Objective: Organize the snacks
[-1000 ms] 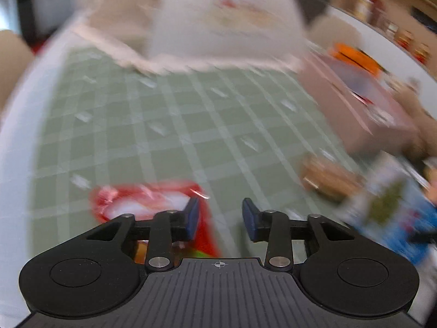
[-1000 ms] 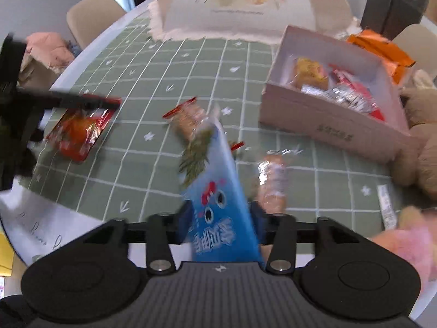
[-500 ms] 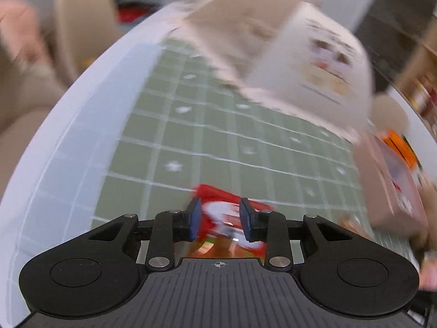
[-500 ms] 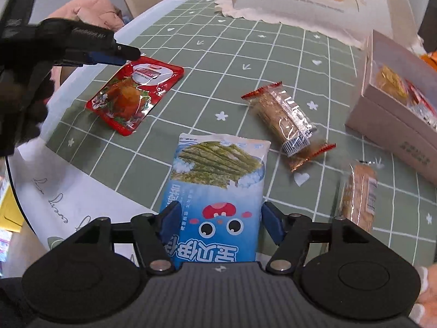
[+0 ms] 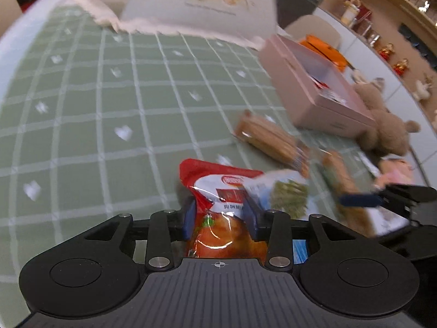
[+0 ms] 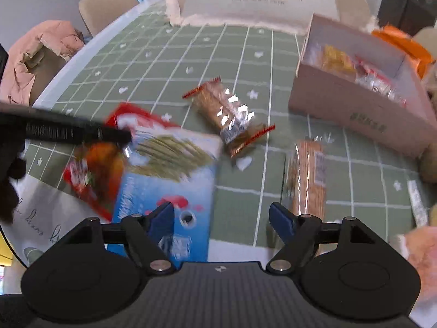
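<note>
Red snack pkt [image 5: 218,213] now between L fingers [image 5: 252,218], prev flat on table

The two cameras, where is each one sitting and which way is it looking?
Left wrist: on the left gripper, looking down along its opening jaws at the red snack packet between them.
Right wrist: on the right gripper, jaws opening with nothing between the fingers, looking down at the blue seaweed packet.
Both show the green checked tablecloth, the pink box and both packets.
</note>
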Motion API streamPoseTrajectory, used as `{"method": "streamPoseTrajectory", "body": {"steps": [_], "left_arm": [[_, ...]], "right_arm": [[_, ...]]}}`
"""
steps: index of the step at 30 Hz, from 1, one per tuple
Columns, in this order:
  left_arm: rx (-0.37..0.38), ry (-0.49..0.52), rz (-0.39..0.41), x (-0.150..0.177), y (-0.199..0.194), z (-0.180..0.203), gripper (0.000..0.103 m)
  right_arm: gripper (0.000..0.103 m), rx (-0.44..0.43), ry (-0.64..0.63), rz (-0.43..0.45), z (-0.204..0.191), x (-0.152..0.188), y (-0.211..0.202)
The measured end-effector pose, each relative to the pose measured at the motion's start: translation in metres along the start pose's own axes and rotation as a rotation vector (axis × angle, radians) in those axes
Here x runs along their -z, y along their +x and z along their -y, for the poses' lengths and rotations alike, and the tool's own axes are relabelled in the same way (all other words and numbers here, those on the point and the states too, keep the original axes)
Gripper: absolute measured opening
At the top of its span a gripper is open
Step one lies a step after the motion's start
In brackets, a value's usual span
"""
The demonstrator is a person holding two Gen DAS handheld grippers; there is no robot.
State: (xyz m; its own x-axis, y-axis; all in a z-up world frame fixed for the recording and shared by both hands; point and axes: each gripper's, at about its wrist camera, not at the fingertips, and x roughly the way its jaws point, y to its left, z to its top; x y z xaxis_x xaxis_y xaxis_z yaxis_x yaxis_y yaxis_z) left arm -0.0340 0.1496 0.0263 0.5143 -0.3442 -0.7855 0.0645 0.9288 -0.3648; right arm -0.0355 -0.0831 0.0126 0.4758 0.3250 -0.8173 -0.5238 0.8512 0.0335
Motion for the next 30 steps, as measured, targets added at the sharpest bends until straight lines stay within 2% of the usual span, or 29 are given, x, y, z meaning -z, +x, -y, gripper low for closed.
{"method": "streamPoseTrajectory", "body": {"steps": [2,7,12,14,17,21,22,23,24,25,30], "left_arm": [[0.030,-0.021,-0.019,0.006,0.000,0.003,0.041],[0.027,-0.061,-0.035,0.015,-0.008,0.003,0.041],[-0.098,-0.013,0.031,0.007,-0.029,0.016,0.041],[-0.042,-0.039,0.048,0.001,-0.039,0.018,0.041],[0.078,-0.079,-0.002,-0.003,-0.031,0.025,0.041],[0.115,-0.065,-0.088,0.003,0.000,0.041,0.041],[0.127,-0.059,-0.101,0.005,0.007,0.046,0.041],[0.139,-0.057,-0.114,0.006,0.013,0.049,0.041],[0.143,-0.053,-0.123,0.007,0.018,0.052,0.041],[0.140,-0.044,-0.132,0.007,0.023,0.056,0.040],[0.153,-0.016,-0.137,0.006,0.043,0.074,0.040]], "right_arm": [[0.078,-0.004,-0.023,0.002,-0.006,-0.001,0.001],[0.078,-0.044,-0.041,-0.006,-0.022,-0.007,0.009],[0.079,-0.014,-0.011,-0.004,-0.014,-0.008,0.007],[0.079,0.023,-0.001,0.027,-0.007,-0.007,-0.002],[0.079,0.086,0.029,0.077,0.010,-0.006,-0.018],[0.079,0.117,0.083,0.093,0.034,0.000,-0.031],[0.077,0.118,0.082,0.090,0.038,0.003,-0.032],[0.069,0.125,0.073,0.075,0.039,0.007,-0.033],[0.052,0.132,0.059,0.055,0.040,0.011,-0.031],[0.047,0.135,0.049,0.034,0.039,0.014,-0.029],[0.045,0.114,0.078,-0.040,0.043,0.032,-0.013]]}}
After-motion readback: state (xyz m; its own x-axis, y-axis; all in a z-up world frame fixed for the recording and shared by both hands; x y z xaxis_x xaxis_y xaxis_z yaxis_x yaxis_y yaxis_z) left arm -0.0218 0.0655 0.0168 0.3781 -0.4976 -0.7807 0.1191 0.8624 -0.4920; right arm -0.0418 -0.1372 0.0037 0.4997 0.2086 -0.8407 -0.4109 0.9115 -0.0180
